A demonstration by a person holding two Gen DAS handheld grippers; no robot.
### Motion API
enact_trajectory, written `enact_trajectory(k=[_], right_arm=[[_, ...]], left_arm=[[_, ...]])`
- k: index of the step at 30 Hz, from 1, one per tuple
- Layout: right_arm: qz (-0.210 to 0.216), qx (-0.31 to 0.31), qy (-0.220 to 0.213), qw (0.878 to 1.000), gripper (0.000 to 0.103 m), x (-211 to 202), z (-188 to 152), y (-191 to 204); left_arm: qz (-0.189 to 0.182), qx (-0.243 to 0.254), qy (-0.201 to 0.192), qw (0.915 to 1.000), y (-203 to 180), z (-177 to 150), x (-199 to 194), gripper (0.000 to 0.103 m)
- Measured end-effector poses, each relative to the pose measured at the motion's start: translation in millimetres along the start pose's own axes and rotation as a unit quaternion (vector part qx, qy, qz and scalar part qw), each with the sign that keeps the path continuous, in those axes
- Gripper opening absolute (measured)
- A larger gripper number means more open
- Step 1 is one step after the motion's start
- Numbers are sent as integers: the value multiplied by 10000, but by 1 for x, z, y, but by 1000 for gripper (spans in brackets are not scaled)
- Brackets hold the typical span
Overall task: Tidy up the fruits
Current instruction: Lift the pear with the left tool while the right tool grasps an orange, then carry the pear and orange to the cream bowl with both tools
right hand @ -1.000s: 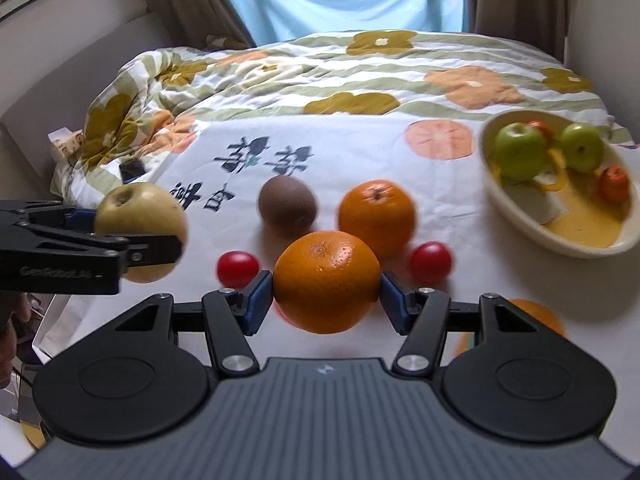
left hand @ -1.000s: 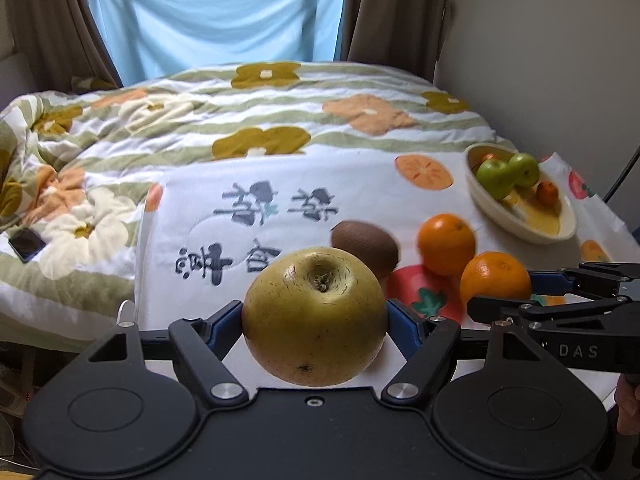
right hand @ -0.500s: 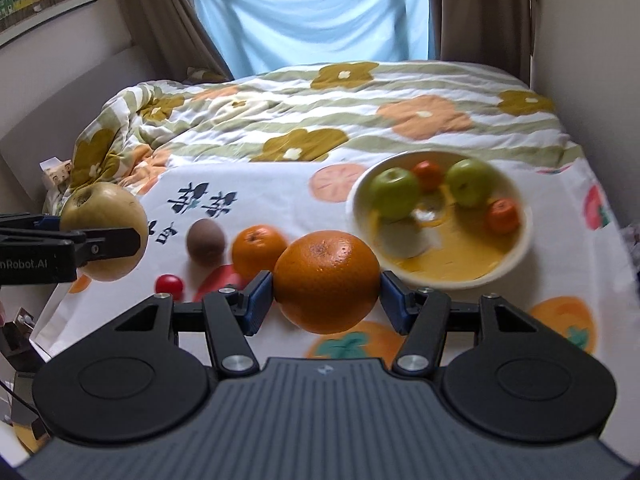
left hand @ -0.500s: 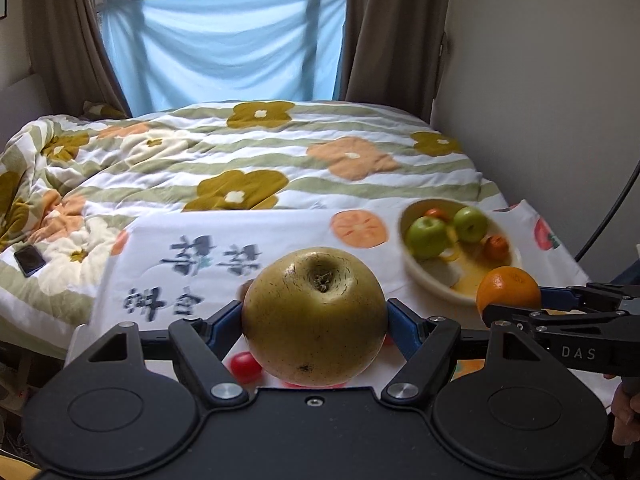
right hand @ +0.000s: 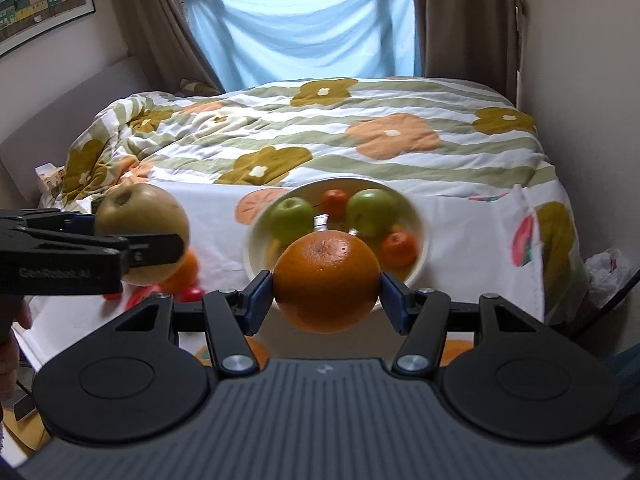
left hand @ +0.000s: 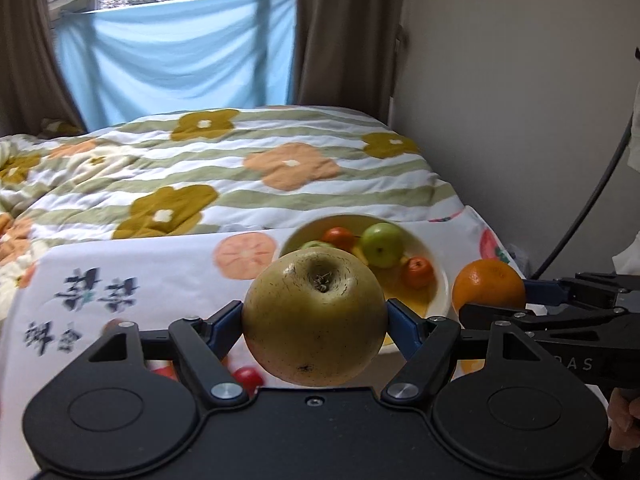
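carrying fruit toward the bowl [right hand: 416, 256] at frame centre, probably to drop: left claw [left hand: 315, 320] clamps the pear [left hand: 315, 316], right claw [right hand: 326, 286] the orange [right hand: 326, 282].

Each black gripper [left hand: 315, 320] has blue finger pads [left hand: 396, 322], silver screws, and round housings.

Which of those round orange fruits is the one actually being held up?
The big orange, clamped between the right gripper's blue fingers. The two small ones lie in the bowl.
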State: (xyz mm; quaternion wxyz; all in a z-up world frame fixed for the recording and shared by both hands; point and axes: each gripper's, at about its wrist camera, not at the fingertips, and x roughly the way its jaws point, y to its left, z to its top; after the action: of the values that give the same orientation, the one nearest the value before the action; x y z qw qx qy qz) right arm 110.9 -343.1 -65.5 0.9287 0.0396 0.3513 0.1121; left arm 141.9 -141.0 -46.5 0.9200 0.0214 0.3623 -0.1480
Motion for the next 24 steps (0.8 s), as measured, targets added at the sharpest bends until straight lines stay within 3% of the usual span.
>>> enact_trajectory(k=[13,24], right_arm=[[-530,683,137,9962,73,25,-1,-52],[-654,891,246,9936,73,43,2,-61]], left_arm=[[-324,514,598,9964,-22,4,98,79],[-359,811,897,9920,-29,4,126,81]])
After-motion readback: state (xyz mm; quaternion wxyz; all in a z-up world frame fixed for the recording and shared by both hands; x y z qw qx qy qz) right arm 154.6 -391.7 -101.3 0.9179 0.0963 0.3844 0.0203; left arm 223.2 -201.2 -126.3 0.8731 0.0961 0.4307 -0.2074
